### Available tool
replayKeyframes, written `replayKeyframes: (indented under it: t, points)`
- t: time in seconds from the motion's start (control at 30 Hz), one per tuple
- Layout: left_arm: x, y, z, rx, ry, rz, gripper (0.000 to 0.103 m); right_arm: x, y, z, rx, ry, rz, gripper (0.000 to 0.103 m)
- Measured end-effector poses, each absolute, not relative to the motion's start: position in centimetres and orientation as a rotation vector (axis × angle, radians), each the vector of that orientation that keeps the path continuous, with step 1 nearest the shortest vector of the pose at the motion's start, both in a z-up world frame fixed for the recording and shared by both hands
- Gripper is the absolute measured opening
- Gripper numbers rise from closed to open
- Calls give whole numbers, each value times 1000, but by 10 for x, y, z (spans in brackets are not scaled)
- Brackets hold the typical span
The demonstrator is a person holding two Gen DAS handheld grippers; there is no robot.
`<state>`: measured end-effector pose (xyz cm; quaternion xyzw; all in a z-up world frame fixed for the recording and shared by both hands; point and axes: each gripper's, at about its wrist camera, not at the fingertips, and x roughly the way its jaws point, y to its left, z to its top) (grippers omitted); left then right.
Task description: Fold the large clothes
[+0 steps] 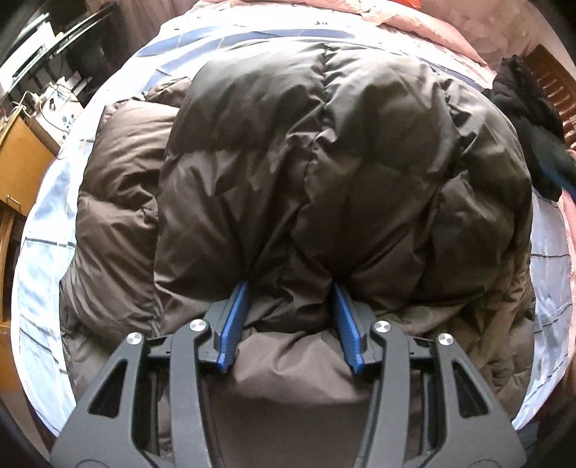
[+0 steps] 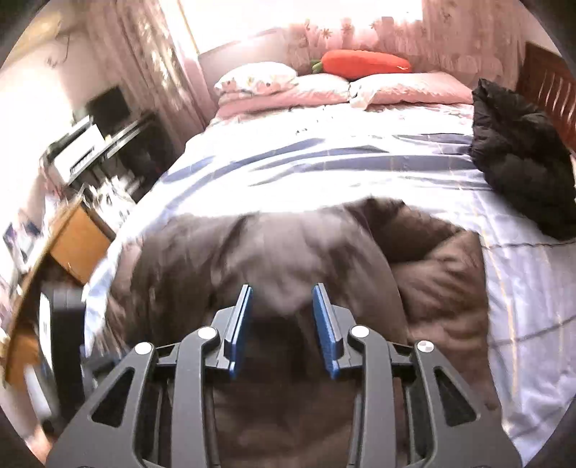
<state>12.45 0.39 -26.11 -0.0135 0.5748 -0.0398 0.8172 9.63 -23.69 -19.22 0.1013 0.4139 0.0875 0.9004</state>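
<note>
Both grip the brown coat [image 1: 306, 151] at the bed's [image 1: 46, 223] near edge: left hand-held gripper [image 1: 291, 291] pinching a thick fold, right hand-held gripper [image 2: 282, 293] spread around fabric, coat stretching away toward the pillows [image 2: 324, 86]

We see daylight flooding from the window [image 2: 288, 21], blown out; the brown down jacket [image 2: 288, 252] smears with motion blur, while fisheye edges curve and darken.

Home bedroom indicated: bed [image 2: 360, 162] with pink pillows [image 2: 406, 88], carrot cushion [image 2: 363, 64], curtains [image 2: 151, 54], wooden desk [image 2: 77, 244] seen.
</note>
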Motion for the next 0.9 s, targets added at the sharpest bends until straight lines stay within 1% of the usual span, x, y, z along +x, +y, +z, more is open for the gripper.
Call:
replayKeyframes:
  t: [0.13, 0.17, 0.27, 0.33, 0.47, 0.53, 0.57, 0.6, 0.63, 0.67, 0.7, 0.73, 0.8, 0.9]
  points:
    - [122, 4, -262, -29, 1232, -89, 51, 149, -233, -238, 224, 1001, 110, 35]
    - [122, 4, -262, -23, 1229, -93, 52, 164, -236, -253, 220, 1029, 86, 33]
    - [124, 2, -267, -33, 1230, -124, 52, 190, -244, -284, 261, 1049, 53, 33]
    - [127, -1, -271, -37, 1229, -140, 52, 197, -243, -294, 253, 1048, 32, 33]
    - [132, -6, -274, -21, 1247, -135, 52, 202, -216, -293, 55, 1053, -17, 33]
    - [132, 0, -269, -57, 1249, -134, 52, 188, -220, -274, 52, 1042, -9, 33]
    - [131, 5, -263, -92, 1244, -138, 53, 175, -226, -264, 71, 1017, 8, 35]
    - [129, 14, -253, -141, 1225, -146, 57, 153, -229, -245, 87, 965, 39, 39]
    - [127, 21, -243, -165, 1197, -143, 73, 132, -231, -231, 85, 939, 58, 46]
    - [121, 29, -227, -166, 1145, -121, 88, 109, -231, -218, 79, 917, 73, 69]
    - [116, 33, -217, -146, 1105, -92, 94, 84, -232, -207, 73, 894, 85, 92]
    - [110, 37, -207, -118, 1068, -63, 98, 52, -235, -195, 68, 865, 90, 97]
    - [96, 42, -194, -79, 1048, -43, 99, 7, -239, -188, 70, 858, 93, 97]
    - [74, 51, -200, -129, 1154, -82, 99, -60, -257, -207, 136, 955, 50, 97]
